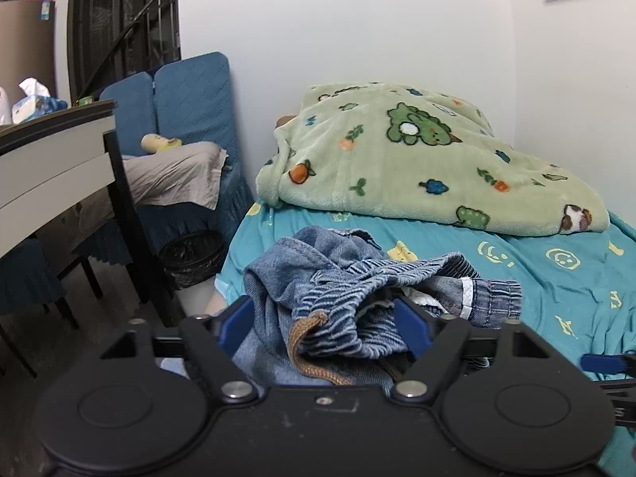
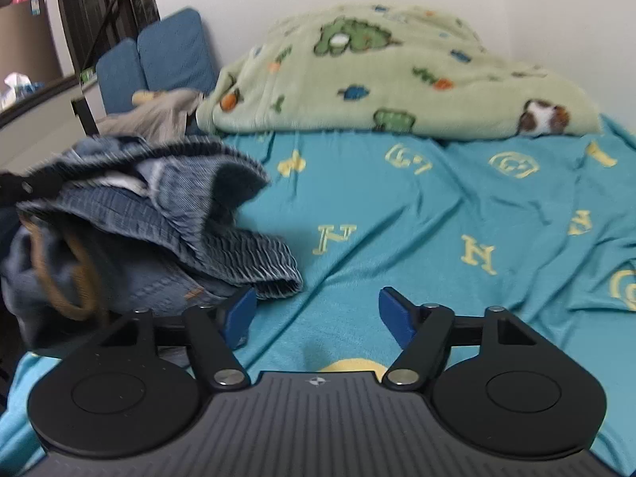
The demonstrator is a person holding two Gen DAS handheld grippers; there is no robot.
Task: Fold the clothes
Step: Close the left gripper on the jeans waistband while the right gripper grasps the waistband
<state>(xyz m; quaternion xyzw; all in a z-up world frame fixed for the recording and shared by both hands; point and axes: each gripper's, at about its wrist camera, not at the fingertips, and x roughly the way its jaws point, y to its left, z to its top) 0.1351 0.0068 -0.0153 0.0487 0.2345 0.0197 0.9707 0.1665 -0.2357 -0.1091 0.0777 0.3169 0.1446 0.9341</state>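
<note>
Clearly left gripper (image 1: 324, 324) fingers straddle crumpled jeans (image 1: 357, 278); right gripper (image 2: 314, 314) fingers spread.

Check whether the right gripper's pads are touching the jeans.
Cannot tell. In the right wrist view the right gripper stands open over bare sheet, but its left pad sits against the blurred jeans edge.

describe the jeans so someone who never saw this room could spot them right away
Find the bed with the teal sheet printed with yellow letters. At its near left edge, well in front of the green cartoon blanket, lies a crumpled heap: the jeans. They alone are faded blue denim, with a ribbed elastic waistband and a brown cord.
</note>
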